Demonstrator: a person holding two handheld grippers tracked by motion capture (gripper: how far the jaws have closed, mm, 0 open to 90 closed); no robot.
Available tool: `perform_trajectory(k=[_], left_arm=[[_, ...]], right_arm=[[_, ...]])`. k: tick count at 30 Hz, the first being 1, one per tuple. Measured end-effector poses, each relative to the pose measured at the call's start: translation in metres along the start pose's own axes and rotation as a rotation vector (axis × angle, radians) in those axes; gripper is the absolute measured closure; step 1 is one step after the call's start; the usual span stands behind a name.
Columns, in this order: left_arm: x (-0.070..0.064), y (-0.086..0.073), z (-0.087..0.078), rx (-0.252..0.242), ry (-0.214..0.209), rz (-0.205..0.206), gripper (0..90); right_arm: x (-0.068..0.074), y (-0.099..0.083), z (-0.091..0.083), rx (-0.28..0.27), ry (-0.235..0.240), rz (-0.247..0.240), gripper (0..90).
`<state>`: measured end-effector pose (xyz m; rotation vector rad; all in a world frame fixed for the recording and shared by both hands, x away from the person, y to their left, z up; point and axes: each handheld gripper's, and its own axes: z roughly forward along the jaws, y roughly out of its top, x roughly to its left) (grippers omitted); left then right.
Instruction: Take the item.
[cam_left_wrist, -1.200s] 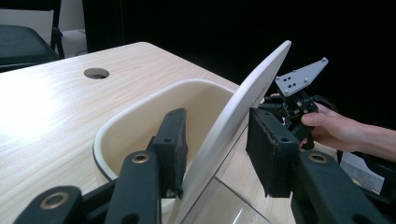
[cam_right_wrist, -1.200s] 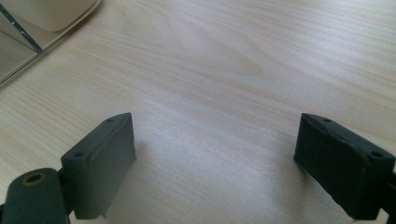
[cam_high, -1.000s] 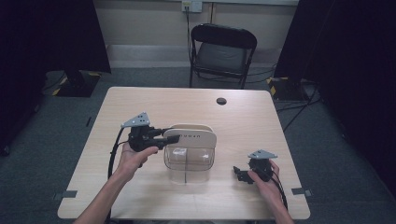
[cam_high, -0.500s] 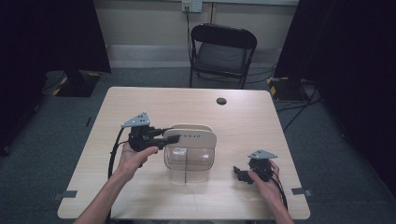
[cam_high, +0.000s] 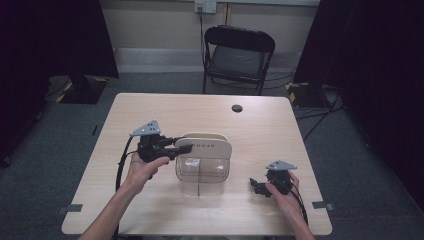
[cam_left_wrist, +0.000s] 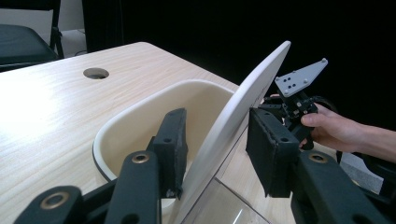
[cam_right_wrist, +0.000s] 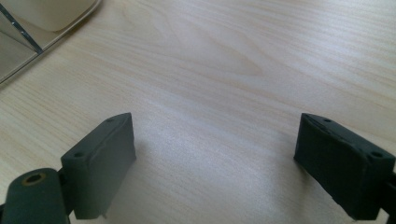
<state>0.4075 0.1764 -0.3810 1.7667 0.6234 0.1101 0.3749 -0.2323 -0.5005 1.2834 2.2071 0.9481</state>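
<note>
On the light wooden table (cam_high: 150, 210), near its middle, stands a clear plastic container (cam_high: 202, 174) with a central divider; a cream lid (cam_high: 204, 146) stands tilted on edge at the container's far rim, and a cream tray-like insert (cam_left_wrist: 154, 116) lies just behind it, as the left gripper view shows; the left gripper (cam_high: 181, 148), held in the person's left hand (cam_high: 142, 167), reaches in from the left at lid height; in the left gripper view the lid (cam_left_wrist: 233, 126) passes between the two black jaws, the left pad (cam_left_wrist: 172, 144) touching or nearly touching one face, the right pad (cam_left_wrist: 271, 149) standing just off the other; the jaws therefore bracket the lid's edge, and whether they actually pinch it cannot be told; the right gripper (cam_high: 256, 186) rests low on the table toward the near right corner, well apart from the container, held in the person's right hand (cam_high: 282, 192); in the right gripper view its jaws stand spread wide with only bare table (cam_right_wrist: 224, 84) between them, so it is released and holds nothing; a corner of the container (cam_right_wrist: 28, 32) appears at the upper left of that view; a round dark grommet hole (cam_high: 237, 108) sits in the table near its far edge; a black folding chair (cam_high: 239, 55) stands on the grey floor beyond the table.
</note>
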Motion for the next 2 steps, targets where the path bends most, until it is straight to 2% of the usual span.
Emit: perform_trajectory(k=[2], left_arm=[[-0.0003, 0.0, 0.0001, -0.001, -0.001, -0.001, 58.0]], right_arm=[[-0.0002, 0.0001, 0.0001, 0.0, 0.002, -0.001, 11.4]])
